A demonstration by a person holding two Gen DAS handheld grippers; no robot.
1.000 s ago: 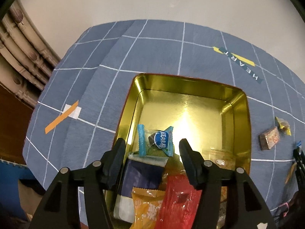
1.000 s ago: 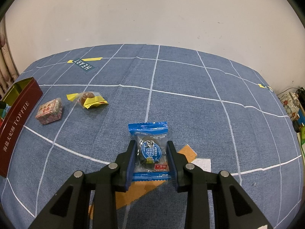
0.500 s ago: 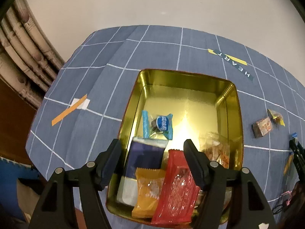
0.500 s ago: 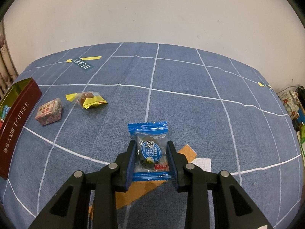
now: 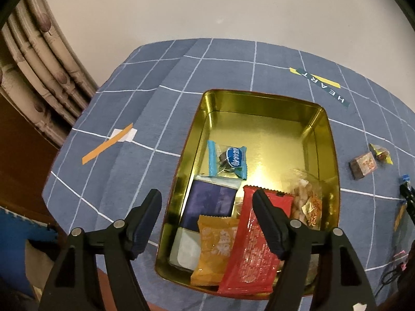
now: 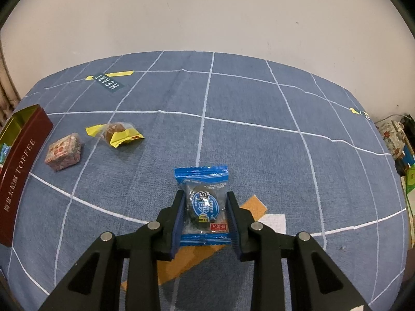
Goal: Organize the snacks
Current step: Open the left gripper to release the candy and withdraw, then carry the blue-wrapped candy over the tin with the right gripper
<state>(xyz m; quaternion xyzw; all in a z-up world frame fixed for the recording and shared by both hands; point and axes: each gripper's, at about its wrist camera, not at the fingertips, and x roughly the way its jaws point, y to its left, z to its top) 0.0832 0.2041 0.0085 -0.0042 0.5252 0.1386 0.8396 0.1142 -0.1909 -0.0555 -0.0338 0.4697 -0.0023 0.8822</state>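
Glossy gold-lined rectangular tin (image 5: 262,103) with rounded corners and a maroon outer wall, set on a desk (image 5: 160,119) draped in blue woven cloth with a thin white grid. Inside the tin, crowded at its near end: a crinkly blue-and-clear candy wrapper (image 5: 228,160), a flat navy-and-white packet (image 5: 207,202), an orange foil sachet (image 5: 212,248), a shiny red wrapper (image 5: 254,243) with a serrated edge, and a clear bag of pale brown pieces (image 5: 308,202), partly hidden behind the black arm. Far half of the tin bare and mirror-bright. Left gripper (image 5: 206,216) poised above the tin's near end, jaws spreading wider with nothing pinched. To the right of the tin, on the cloth: a small patterned cube (image 6: 64,151) and a yellow twist-wrapped sweet (image 6: 116,133). Farther right of the tin, right gripper (image 6: 205,208) with jaws pinching a blue wrapped candy (image 6: 202,202), dark round piece visible through the clear middle. Print on the wrappers too small to read; the candy's lower edge over an orange tape strip (image 6: 197,251).
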